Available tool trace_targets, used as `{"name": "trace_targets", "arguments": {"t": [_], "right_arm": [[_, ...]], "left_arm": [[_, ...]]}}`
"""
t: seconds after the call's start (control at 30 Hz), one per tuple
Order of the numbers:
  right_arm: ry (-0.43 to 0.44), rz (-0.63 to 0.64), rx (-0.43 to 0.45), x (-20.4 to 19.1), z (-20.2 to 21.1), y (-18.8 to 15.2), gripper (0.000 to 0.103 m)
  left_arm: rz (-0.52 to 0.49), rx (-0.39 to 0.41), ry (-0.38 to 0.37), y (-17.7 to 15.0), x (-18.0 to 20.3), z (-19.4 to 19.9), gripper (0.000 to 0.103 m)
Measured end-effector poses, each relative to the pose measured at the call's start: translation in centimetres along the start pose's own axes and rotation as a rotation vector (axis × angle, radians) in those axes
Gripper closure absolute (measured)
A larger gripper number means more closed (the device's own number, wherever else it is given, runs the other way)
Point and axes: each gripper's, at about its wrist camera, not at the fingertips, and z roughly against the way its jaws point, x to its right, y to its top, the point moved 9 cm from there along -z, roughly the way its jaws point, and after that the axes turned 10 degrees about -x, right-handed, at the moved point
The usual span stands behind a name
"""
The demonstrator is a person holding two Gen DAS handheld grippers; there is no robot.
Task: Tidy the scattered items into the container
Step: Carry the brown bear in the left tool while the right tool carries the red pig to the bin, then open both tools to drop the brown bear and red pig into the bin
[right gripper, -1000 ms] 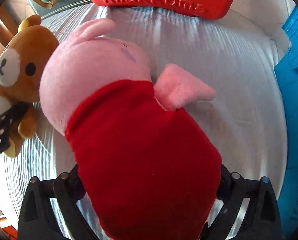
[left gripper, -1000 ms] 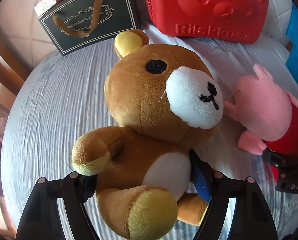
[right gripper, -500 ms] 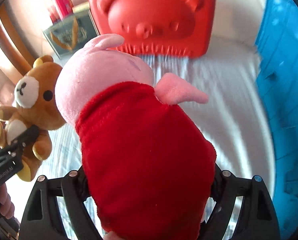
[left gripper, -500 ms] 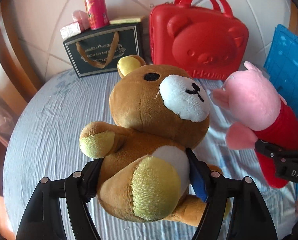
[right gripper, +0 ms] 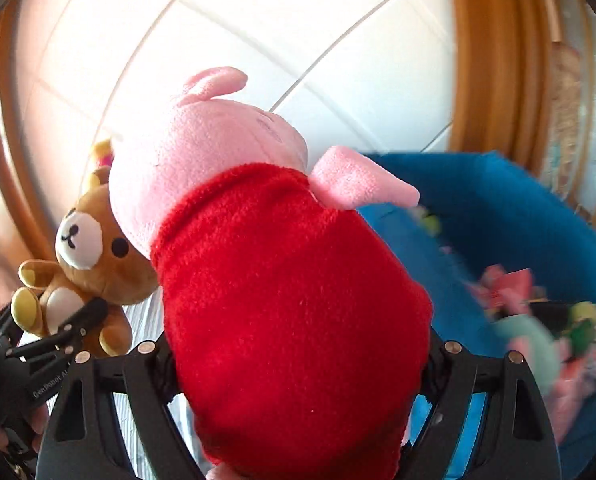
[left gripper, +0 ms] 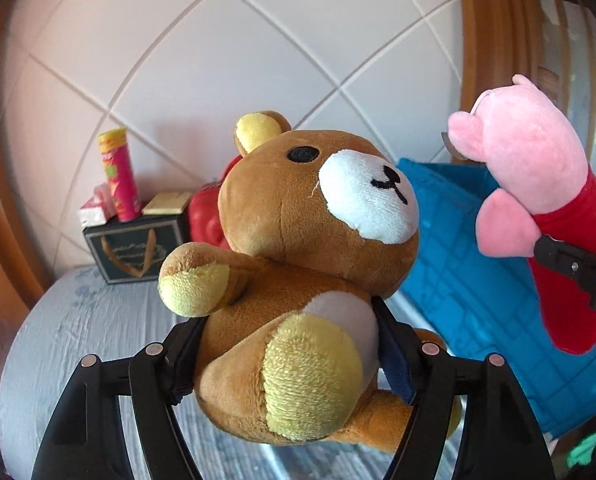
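Now holding the brown bear up in the left gripper, pinching its belly between the pads, well above the grey table. Carrying the pink pig in the right gripper, just having been closing the jaws on its red body, near the blue container at the right, not yet over it. Risking a slip: squeezing only soft, yielding plush, possibly letting a toy sag out short of the bin. Risking also knocking bear against pig, hanging just beside each other, or snagging a dangling leg on the container's near wall while crossing.
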Motion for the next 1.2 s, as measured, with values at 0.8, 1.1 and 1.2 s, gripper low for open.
{"name": "trace_targets", "arguments": {"t": [0.8,1.1,1.2], "right_arm": [[-0.106,-0.102,-0.057,35.4,2.9,-2.5,0.006],[-0.067,-0.104,-0.033,33.8,3.8,-2.9,0.0],[-0.06,-0.092,-0.028,32.4,4.8,-3.7,0.0]], "left_arm": [[-0.084,0.024,-0.093,3.4,35.1,2.0,0.012],[-0.015,0.024,-0.026,2.1,31.8,3.9,0.007],[0.006,0.041,-0.004,1.3,30.2,5.5,0.002]]}}
